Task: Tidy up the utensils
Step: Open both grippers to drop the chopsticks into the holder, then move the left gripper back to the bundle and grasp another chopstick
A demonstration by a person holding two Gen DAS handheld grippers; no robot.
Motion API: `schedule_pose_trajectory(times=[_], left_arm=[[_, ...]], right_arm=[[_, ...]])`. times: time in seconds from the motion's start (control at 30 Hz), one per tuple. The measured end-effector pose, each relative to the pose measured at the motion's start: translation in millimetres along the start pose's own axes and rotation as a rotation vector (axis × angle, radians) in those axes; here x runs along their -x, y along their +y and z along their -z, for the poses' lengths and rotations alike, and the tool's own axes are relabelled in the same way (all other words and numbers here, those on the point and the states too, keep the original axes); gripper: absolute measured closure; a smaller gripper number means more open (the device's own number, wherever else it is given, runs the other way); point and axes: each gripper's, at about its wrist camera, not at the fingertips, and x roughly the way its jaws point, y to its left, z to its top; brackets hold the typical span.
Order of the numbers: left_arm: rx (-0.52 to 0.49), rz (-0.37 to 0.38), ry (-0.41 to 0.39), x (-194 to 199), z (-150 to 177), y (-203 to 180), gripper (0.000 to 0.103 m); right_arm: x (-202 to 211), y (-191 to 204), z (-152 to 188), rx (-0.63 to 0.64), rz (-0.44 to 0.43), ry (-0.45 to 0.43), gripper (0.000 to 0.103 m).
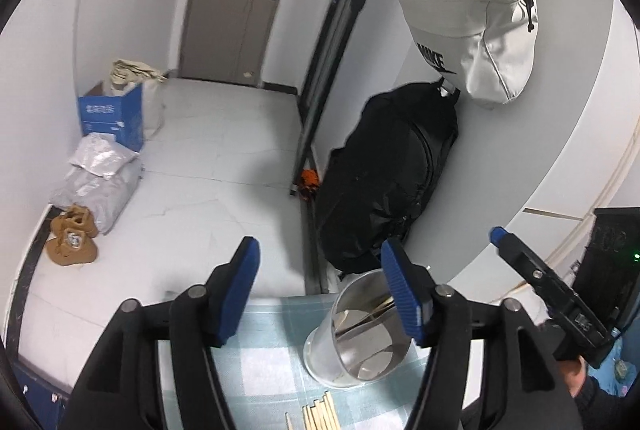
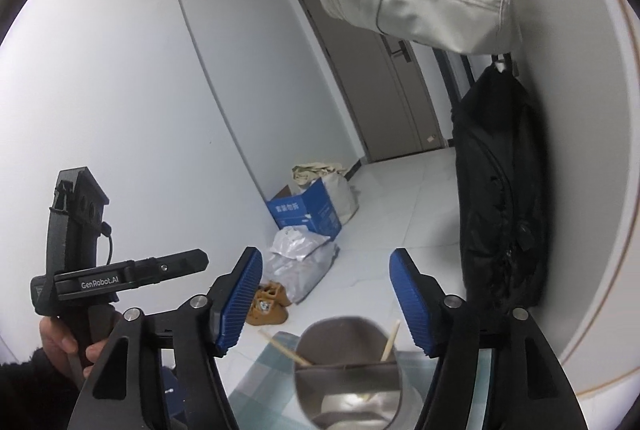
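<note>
My left gripper point(image 1: 320, 248) is open above the far edge of a table covered with a blue-and-white checked cloth point(image 1: 256, 362); nothing is between its blue pads. A shiny metal cup point(image 1: 320, 350) stands just below its right finger, with chopsticks point(image 1: 380, 308) leaning inside. Several loose wooden chopsticks point(image 1: 320, 414) lie on the cloth at the bottom edge. My right gripper point(image 2: 326, 258) is also open and empty, hovering over the same cup point(image 2: 340, 340), where two chopsticks point(image 2: 390, 342) stick out. Each gripper shows in the other's view: the right gripper point(image 1: 500, 234) and the left gripper point(image 2: 200, 260), held by a hand point(image 2: 60, 342).
A black backpack point(image 1: 384, 182) and a white bag point(image 1: 472, 30) hang on the wall right of the table. On the floor beyond lie a blue box point(image 1: 112, 118), silver bags point(image 1: 96, 178) and brown shoes point(image 1: 72, 238). A black device point(image 1: 612, 262) stands at the far right.
</note>
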Motion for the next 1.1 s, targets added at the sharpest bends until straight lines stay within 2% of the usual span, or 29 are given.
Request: schedule_pose_trajectory(times=[0.03, 0.1, 0.3, 0.4, 0.5, 0.6, 0.73, 0.93, 1.1], left_arm=[[-0.001, -0.019, -0.014, 1, 1, -1, 0.033], [-0.008, -0.066, -0.054, 12, 6, -5, 0.032], [-0.034, -0.138, -0.114, 33, 20, -14, 0.031], [-0.057, -0.161, -0.125, 41, 27, -19, 0.026], [-0.061, -0.171, -0.148, 50, 36, -19, 0.024], [-0.058, -0.17, -0.158, 54, 47, -18, 0.017], [-0.063, -0.188, -0.174, 58, 63, -17, 0.016], [-0.039, -0.198, -0.128, 49, 91, -7, 0.016], [-0.06, -0.203, 0.01, 26, 117, -3, 0.016]], right_arm=[[7, 5, 1, 0.003, 0.002, -0.006, 0.03], [18, 13, 3, 0.002, 0.005, -0.02, 0.024], [39, 43, 8, 0.025, -0.021, -0.031, 0.013], [48, 54, 13, 0.029, -0.026, -0.039, 0.003], [56, 63, 19, 0.031, -0.023, -0.055, 0.001], [60, 67, 27, 0.035, -0.016, -0.057, 0.0], [67, 73, 44, 0.061, 0.006, -0.063, 0.0], [72, 80, 80, 0.117, 0.05, -0.054, 0.0], [67, 78, 110, 0.159, 0.072, 0.002, 0.0]])
